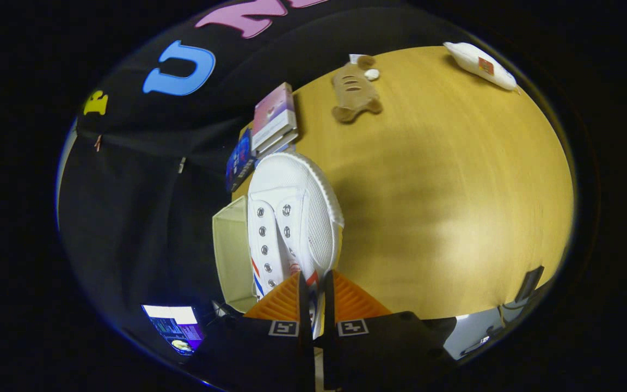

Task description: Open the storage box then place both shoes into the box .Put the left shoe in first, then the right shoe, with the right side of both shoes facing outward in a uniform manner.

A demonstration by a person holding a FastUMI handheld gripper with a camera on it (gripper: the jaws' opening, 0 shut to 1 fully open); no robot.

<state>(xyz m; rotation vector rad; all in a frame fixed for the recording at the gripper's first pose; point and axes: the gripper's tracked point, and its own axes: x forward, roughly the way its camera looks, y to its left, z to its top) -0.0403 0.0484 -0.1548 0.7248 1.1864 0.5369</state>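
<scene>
A white canvas shoe (292,218) with metal eyelets and red and blue side stripes hangs in the air, lifted off the wooden table (444,207). My gripper (313,296) is shut on the shoe's rear upper, both fingers pressed close on the thin side wall. The toe points away from me. A cream storage box (232,253) lies just left of the shoe and partly behind it; I cannot tell whether its lid is open.
Beyond the toe, a pink and white box (274,118) and a dark blue box (240,160) stand near the table's edge. A brown plush toy (354,90) lies farther off, a white pillow-like item (479,65) farther right. A lit screen (174,326) glows near my fingers, left.
</scene>
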